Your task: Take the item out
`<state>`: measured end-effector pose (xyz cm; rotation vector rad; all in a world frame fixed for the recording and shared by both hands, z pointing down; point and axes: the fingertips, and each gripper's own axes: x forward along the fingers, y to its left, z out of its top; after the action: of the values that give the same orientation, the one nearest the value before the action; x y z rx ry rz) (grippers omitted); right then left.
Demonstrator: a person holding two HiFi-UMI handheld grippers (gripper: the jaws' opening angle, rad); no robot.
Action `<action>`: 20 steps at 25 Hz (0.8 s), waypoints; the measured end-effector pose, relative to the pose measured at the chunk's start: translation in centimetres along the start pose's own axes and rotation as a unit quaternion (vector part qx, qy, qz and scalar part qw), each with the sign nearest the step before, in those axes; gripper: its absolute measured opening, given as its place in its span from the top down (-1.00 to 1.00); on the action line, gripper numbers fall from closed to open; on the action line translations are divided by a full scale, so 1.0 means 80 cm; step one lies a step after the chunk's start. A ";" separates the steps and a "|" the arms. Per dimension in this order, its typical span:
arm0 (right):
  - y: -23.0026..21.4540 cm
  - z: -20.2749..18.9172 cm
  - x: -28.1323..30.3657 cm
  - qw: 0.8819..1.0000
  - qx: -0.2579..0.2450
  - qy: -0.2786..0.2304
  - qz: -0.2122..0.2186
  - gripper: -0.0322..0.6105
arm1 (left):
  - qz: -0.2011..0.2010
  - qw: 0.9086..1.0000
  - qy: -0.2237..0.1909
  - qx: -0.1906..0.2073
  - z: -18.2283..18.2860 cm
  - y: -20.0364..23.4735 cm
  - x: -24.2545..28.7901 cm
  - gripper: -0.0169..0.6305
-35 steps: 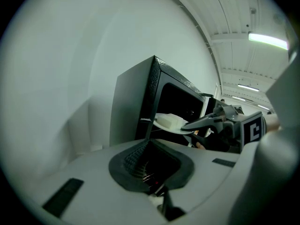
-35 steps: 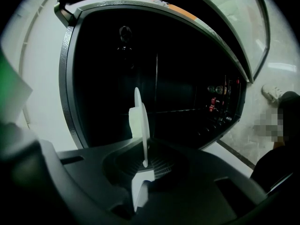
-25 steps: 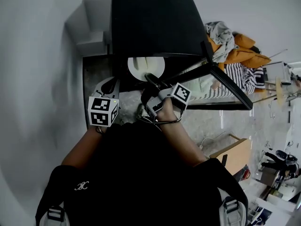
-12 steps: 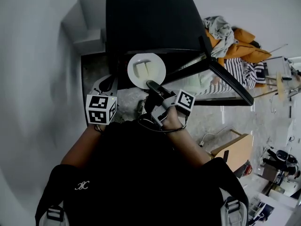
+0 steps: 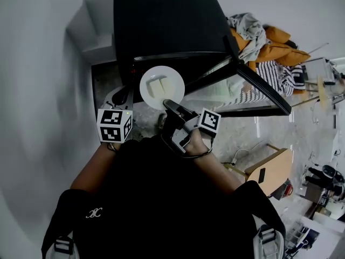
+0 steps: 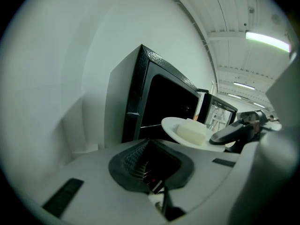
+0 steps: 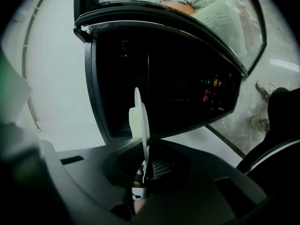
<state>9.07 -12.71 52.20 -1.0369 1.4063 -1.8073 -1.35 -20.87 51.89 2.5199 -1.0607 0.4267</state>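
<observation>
The plate (image 5: pixel 161 88) with a pale block (image 5: pixel 158 87) on it is in the air just in front of the open mouth of the black microwave (image 5: pixel 167 20), whose door (image 5: pixel 259 90) stands swung out to the right. The right tongs (image 5: pixel 168 102) are clenched on the near rim of the plate. In the right gripper view the thin rim goes straight down between the two jaws (image 7: pixel 143 170), and the plate (image 7: pixel 140 125) rises from them toward the dark cavity (image 7: pixel 164 69). So the plate lies ahead of these tongs, on the microwave side, and all its weight hangs past the grasp point. The left gripper view shows the plate (image 6: pixel 171 124) about level, with the block (image 6: pixel 193 130) resting near its middle. The left tongs (image 5: pixel 121 97) are closed with nothing between the jaws (image 6: pixel 150 168). They wait just beside the plate, at its left, apart from it. The right hand is therefore the only one that carries the plate. It seems the plate is already almost clear of the cavity, so the taking out looks nearly done. The next move probably needs a straight pull toward the person, keeping the plate flat. With a grip on one rim only, a tilt forward could let the block slide off the far edge.
</observation>
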 end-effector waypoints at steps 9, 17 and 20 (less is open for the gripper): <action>0.005 0.002 -0.001 1.000 -0.013 -0.002 0.015 0.82 | 0.001 1.000 -0.002 0.000 -0.001 0.000 0.006 0.92; 0.001 0.003 -0.006 1.000 -0.012 -0.002 0.015 0.82 | 0.005 1.000 -0.003 0.001 -0.002 -0.004 0.004 0.92; 0.002 0.004 -0.005 1.000 -0.012 -0.003 0.015 0.82 | 0.007 1.000 -0.001 0.003 -0.002 -0.004 0.003 0.92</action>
<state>9.58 -12.55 52.01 -1.0277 1.4360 -1.7675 -0.98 -20.74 52.04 2.5201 -1.0799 0.4307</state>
